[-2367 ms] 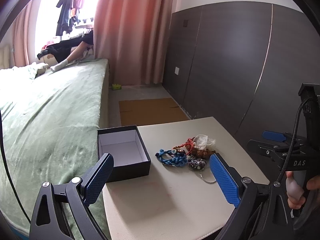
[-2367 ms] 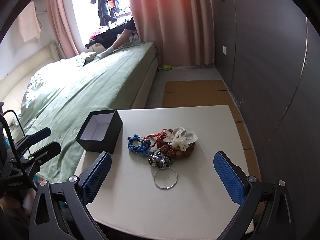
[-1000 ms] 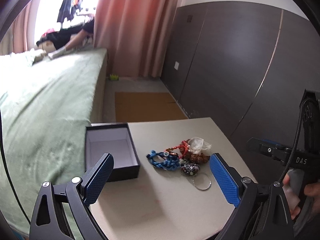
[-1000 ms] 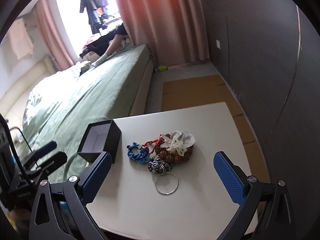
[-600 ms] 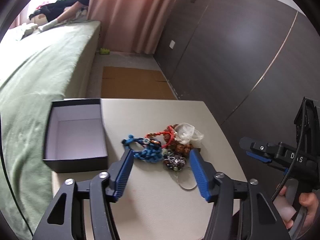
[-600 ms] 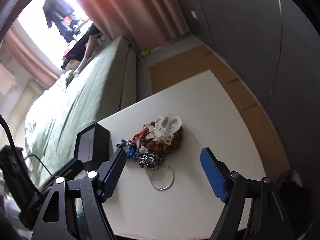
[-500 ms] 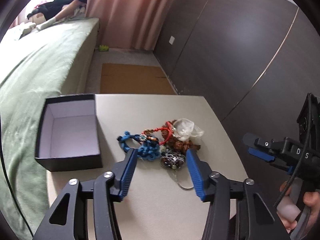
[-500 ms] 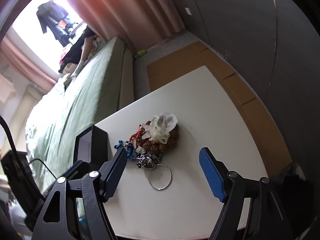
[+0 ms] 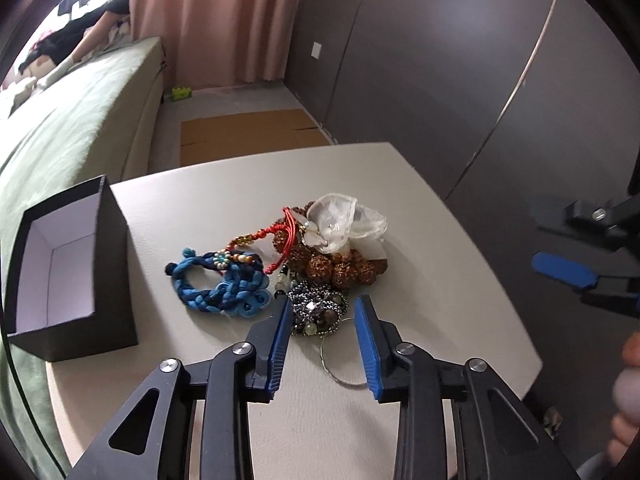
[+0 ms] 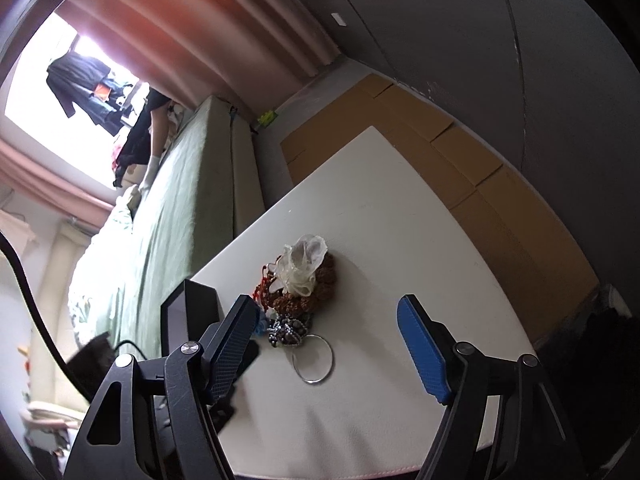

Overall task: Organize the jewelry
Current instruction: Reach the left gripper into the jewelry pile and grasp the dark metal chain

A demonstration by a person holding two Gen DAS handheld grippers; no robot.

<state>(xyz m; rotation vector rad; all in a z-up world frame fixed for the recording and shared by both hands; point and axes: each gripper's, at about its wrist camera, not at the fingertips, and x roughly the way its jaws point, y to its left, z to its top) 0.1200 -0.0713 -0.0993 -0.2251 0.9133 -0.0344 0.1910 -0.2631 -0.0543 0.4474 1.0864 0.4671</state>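
Note:
A jewelry pile lies mid-table (image 9: 420, 220): a blue braided bracelet (image 9: 220, 284), a red cord bracelet (image 9: 280, 236), brown beads (image 9: 340, 268) under a white fabric flower (image 9: 344, 224), a dark beaded piece (image 9: 316, 312) and a silver ring (image 9: 340, 376). My left gripper (image 9: 321, 305) hovers low over the dark beaded piece, its jaws closing with that piece between the tips and a gap still showing at each pad. My right gripper (image 10: 325, 300) is open, tilted, back from the pile (image 10: 304, 276). An open black box (image 9: 60, 264) with a white inside stands at the left.
A green bed (image 9: 72, 128) runs along the table's left side, with a person lying at its far end. Flattened cardboard (image 9: 248, 132) covers the floor beyond the table. Dark wall panels (image 9: 440, 60) close off the right. The right gripper's blue pad (image 9: 560, 268) shows at the right edge.
The left gripper has dropped and moved in over the pile, its jaws narrowing from wide to just around the dark beaded piece. The right gripper has rolled sideways, narrowed a little and come closer.

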